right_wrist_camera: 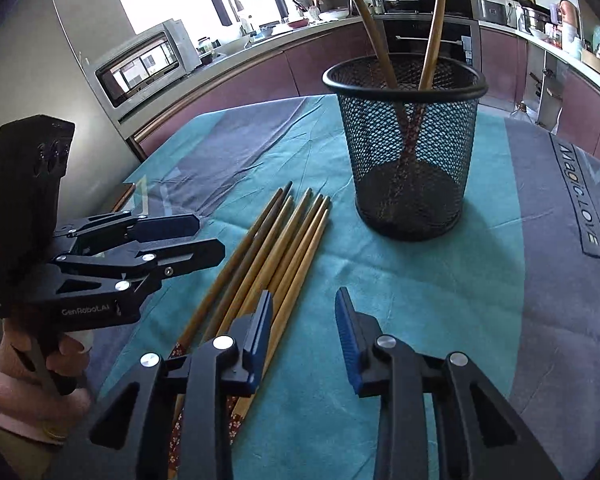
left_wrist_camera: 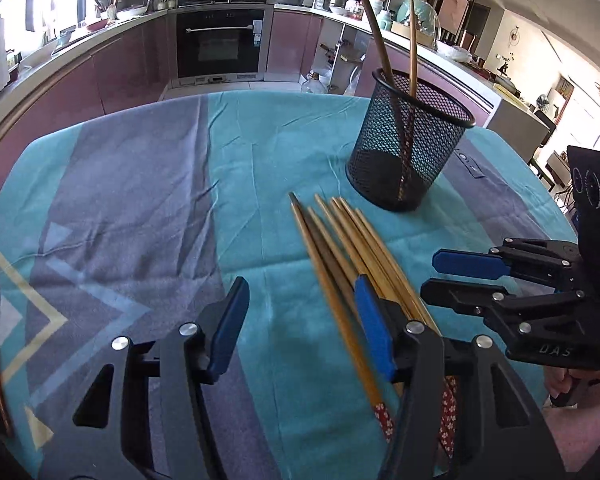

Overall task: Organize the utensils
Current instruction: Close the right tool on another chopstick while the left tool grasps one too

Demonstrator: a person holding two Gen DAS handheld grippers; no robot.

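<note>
Several wooden chopsticks (left_wrist_camera: 342,240) lie in a bundle on the teal and grey tablecloth, tips toward a black mesh cup (left_wrist_camera: 410,140). The cup holds two chopsticks (left_wrist_camera: 412,40) leaning upright. The bundle (right_wrist_camera: 284,240) and the cup (right_wrist_camera: 408,148) also show in the right wrist view. My left gripper (left_wrist_camera: 300,312) is open and empty, its right finger (left_wrist_camera: 374,332) over the bundle. My right gripper (right_wrist_camera: 304,324) is open and empty, its left finger (right_wrist_camera: 260,332) over the bundle's handle ends. Each gripper shows in the other's view: the right (left_wrist_camera: 448,276), the left (right_wrist_camera: 204,236).
The tablecloth (left_wrist_camera: 140,200) covers a table with kitchen cabinets, an oven (left_wrist_camera: 220,40) and a microwave (right_wrist_camera: 144,64) behind it. Printed lettering on the cloth (right_wrist_camera: 580,196) lies right of the cup.
</note>
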